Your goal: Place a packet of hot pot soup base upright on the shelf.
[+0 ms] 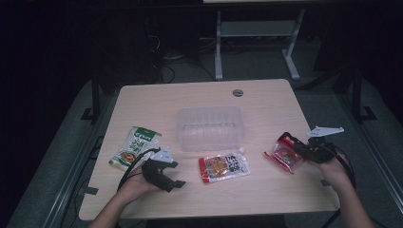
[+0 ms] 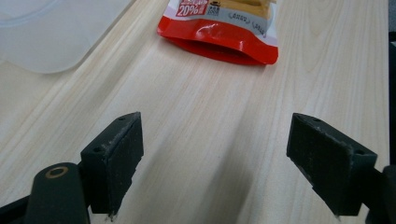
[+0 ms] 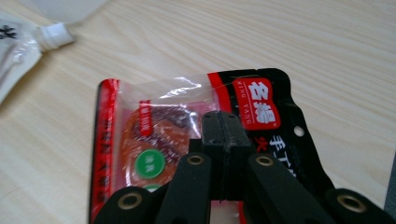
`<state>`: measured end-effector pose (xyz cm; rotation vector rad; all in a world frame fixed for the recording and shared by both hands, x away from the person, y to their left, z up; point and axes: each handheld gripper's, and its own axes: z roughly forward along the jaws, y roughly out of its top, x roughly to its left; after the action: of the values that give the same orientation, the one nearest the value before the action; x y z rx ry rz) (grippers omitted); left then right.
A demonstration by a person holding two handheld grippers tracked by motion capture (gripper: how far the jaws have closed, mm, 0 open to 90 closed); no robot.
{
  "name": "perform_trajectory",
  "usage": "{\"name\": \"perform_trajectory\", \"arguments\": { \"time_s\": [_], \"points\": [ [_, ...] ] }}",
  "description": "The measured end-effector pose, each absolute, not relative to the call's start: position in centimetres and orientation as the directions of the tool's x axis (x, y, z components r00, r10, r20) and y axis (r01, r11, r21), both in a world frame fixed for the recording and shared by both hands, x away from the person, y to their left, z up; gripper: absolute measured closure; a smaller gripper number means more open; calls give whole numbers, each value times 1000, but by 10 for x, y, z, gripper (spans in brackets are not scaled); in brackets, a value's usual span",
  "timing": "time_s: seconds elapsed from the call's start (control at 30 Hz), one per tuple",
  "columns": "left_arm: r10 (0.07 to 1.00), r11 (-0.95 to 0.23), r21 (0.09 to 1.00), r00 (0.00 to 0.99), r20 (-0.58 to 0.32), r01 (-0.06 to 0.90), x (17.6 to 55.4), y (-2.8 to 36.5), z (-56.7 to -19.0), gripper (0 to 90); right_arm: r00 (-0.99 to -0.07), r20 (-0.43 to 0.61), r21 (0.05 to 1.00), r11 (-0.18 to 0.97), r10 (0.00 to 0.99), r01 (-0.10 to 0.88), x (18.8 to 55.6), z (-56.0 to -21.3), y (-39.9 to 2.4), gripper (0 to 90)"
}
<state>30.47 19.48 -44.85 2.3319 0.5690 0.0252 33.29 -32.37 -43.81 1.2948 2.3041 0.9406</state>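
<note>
A red and black snack packet (image 1: 281,156) (image 3: 140,140) lies near the table's right side. My right gripper (image 1: 292,145) (image 3: 224,116) has its jaws pressed together on the packet's front. My left gripper (image 1: 174,176) (image 2: 219,163) rests open on the wood at the front left, with nothing between its fingers. Just ahead of it lies a red-edged spouted pouch (image 1: 224,167) (image 2: 224,42), whose white cap (image 3: 52,34) shows in the right gripper view. A green sauce packet (image 1: 135,147) lies at the left.
A clear plastic container (image 1: 210,127) (image 2: 42,37) stands in the middle of the light wooden table (image 1: 266,190). A round grey cable port (image 1: 238,92) sits near the far edge. A white desk frame (image 1: 256,33) and dark floor lie beyond.
</note>
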Motion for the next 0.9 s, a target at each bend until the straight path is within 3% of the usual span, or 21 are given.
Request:
{"name": "perform_trajectory", "arguments": {
  "time_s": [0.9],
  "points": [
    [399, -651, 647, 904, -153, 397, 300, 195, -452, 183, -576, 28, 624, 436, 817, 648, 342, -448, -312, 896]
  ]
}}
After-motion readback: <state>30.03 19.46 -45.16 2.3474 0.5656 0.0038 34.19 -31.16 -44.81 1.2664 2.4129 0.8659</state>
